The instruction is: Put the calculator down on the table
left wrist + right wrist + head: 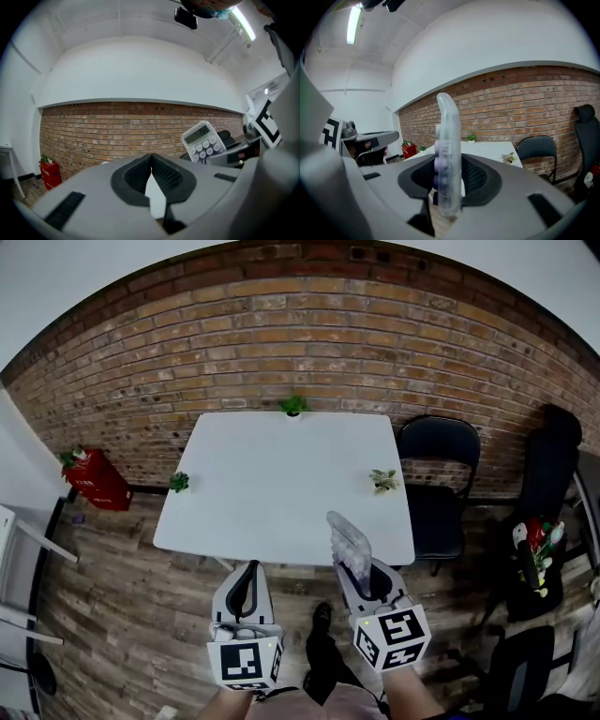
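Observation:
The calculator [349, 540] is pale and translucent with round buttons, and my right gripper [364, 576] is shut on its lower end. It stands upright in the jaws, over the near edge of the white table [281, 484]. In the right gripper view the calculator [448, 150] shows edge-on between the pads of the right gripper [449, 185]. From the left gripper view the calculator [203, 140] shows its display and keys at the right. My left gripper [248, 570] is level just short of the table edge, and the left gripper [151, 160] is shut with nothing in it.
Three small plants [293, 405] [179, 481] [383, 480] sit along the table's edges. A black chair [438, 474] stands at the table's right side, with another dark chair [553, 465] further right. A red object [94, 479] stands by the brick wall at the left. The floor is wood.

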{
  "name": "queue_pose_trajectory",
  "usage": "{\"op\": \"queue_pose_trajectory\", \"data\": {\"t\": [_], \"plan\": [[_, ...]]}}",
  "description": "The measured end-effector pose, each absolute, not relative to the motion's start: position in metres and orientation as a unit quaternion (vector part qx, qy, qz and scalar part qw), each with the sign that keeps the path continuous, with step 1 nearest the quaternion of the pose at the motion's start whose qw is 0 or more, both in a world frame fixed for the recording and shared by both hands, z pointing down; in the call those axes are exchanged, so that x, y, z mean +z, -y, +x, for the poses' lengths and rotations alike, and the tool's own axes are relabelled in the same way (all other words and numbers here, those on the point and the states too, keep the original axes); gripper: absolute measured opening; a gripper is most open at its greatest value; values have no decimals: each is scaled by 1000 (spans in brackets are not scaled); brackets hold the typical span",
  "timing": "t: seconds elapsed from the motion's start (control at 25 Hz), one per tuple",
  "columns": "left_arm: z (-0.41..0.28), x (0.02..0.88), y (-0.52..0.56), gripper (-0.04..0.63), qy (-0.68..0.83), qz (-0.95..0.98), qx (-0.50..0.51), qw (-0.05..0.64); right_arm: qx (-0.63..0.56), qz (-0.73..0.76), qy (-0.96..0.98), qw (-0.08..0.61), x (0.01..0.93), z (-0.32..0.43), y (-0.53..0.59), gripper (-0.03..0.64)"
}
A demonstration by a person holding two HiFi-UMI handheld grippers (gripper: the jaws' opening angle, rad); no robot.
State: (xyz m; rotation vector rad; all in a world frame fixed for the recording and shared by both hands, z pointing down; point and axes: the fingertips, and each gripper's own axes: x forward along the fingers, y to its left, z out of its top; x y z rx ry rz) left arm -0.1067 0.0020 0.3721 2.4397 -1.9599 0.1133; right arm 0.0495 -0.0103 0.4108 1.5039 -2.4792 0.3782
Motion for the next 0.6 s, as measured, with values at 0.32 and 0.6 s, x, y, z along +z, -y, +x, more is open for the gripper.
{"op": "queue_pose_trajectory", "data": {"t": [0.32,0.6], "plan": [[-102,382,112,13,623,780,61,-4,168,504,839,117,440,60,128,132],[-93,377,197,14,626,776,72,-12,179,492,844,113,441,61,221,132]]}}
